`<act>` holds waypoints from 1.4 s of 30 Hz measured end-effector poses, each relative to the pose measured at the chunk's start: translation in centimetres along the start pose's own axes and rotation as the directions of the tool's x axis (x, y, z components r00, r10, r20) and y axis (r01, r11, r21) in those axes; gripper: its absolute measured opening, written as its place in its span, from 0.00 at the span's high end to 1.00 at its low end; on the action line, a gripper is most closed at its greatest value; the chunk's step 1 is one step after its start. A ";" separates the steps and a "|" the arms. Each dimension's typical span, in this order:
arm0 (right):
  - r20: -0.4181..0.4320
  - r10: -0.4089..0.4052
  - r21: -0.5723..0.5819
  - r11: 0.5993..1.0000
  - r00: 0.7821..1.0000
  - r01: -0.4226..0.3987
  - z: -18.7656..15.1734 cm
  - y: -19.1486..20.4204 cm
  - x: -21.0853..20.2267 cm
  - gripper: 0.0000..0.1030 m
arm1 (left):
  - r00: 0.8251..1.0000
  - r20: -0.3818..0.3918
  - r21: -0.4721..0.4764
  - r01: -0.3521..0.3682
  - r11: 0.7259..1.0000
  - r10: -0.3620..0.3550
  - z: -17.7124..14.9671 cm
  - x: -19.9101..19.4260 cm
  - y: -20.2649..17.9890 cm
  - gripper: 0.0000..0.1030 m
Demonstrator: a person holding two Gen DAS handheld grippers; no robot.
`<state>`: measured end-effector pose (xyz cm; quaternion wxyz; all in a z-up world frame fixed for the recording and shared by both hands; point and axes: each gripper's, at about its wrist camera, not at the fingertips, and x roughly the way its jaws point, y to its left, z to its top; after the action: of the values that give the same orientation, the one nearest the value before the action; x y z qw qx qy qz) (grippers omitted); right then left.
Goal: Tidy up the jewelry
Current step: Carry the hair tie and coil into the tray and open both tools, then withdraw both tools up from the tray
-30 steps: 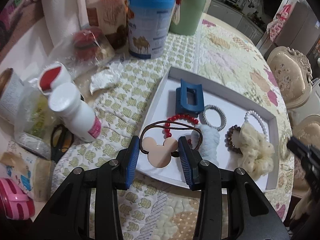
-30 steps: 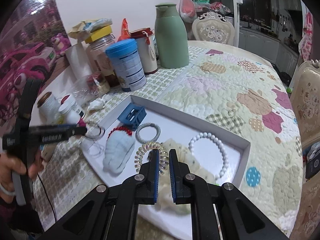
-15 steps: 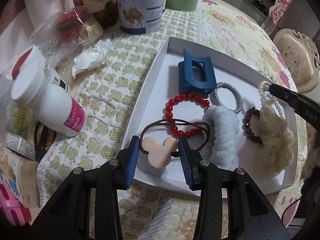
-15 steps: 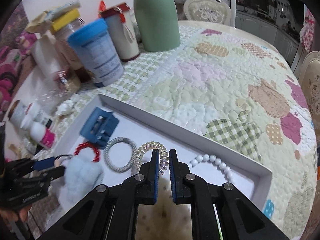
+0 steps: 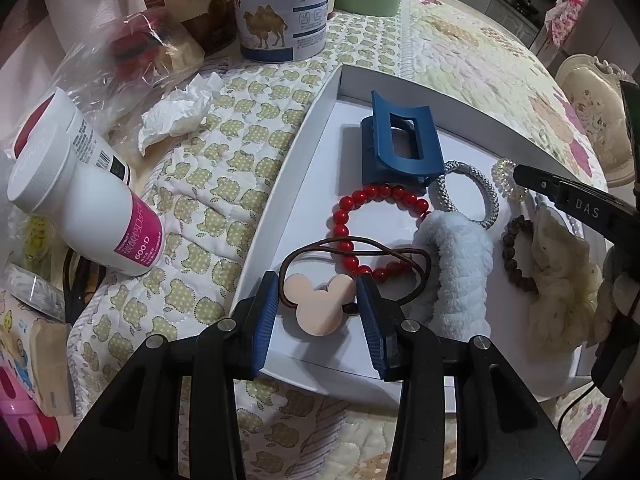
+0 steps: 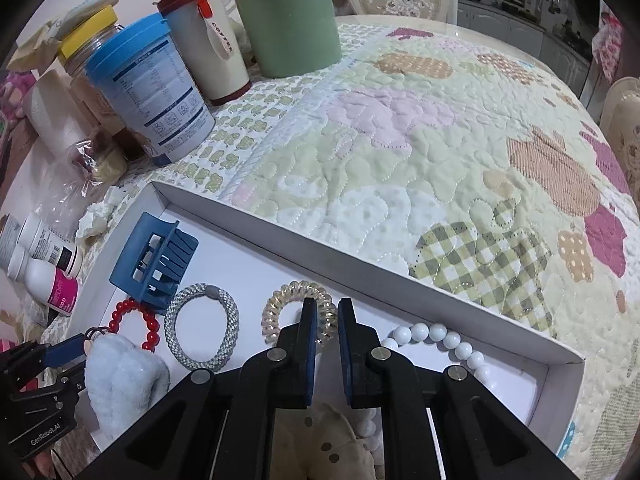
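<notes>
A white tray [image 5: 280,184] on the quilted table holds a blue claw clip [image 5: 400,146], a red bead bracelet [image 5: 372,200], a silver hair tie [image 5: 468,196], a pale blue scrunchie [image 5: 456,268], a brown bead bracelet [image 5: 514,256] and a cream scrunchie [image 5: 560,280]. My left gripper [image 5: 318,308] is shut on a pink mouse-head hair tie [image 5: 318,308] with a brown elastic, low over the tray's near corner. My right gripper [image 6: 324,310] is shut on a clear spiral hair tie [image 6: 280,306], low over the tray [image 6: 360,260], next to a white bead bracelet [image 6: 436,334].
Left of the tray lie white pill bottles [image 5: 80,196], crumpled tissue [image 5: 172,120], plastic bags and scissors. Behind it stand a blue-lidded tin [image 6: 148,96], a coffee cup [image 6: 208,48], a jar and a green flask [image 6: 286,12]. Quilt stretches to the right; chairs beyond.
Both grippers have moved forward and lower toward the tray, each keeping its hair tie. The right gripper's spiral tie now hangs over the tray floor beside the silver tie.
</notes>
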<state>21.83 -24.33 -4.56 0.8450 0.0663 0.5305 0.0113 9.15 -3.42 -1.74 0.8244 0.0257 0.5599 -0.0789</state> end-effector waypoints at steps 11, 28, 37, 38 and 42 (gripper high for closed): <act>0.048 0.026 0.027 0.999 0.999 -0.027 -1.2 -0.2 -3.1 0.75 | 0.999 0.037 0.009 -0.002 1.000 0.002 -0.4 -1.3 -0.6 0.35; 0.181 -0.007 0.083 0.996 0.983 -0.008 -6.9 0.8 -12.2 0.67 | 0.990 0.144 -0.046 0.011 0.999 -0.004 -1.2 -6.6 -1.1 0.35; 0.225 -0.046 0.134 0.991 0.973 0.016 -10.8 0.9 -15.3 0.65 | 0.983 0.184 0.017 0.014 1.000 -0.016 -2.4 -8.9 -4.6 0.35; 0.231 -0.050 0.139 0.990 0.972 0.018 -11.3 0.8 -15.7 0.65 | 0.982 0.188 0.024 0.013 1.000 -0.017 -2.5 -9.1 -5.0 0.35; 0.243 -0.061 0.158 0.987 0.968 0.023 -12.4 0.4 -16.5 0.65 | 0.978 0.206 0.050 0.008 0.999 -0.019 -3.1 -10.0 -6.4 0.35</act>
<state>3.53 -24.12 5.00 0.8968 0.1210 0.4218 -0.0561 1.67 -8.29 6.61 0.8767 0.0338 0.4693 -0.1004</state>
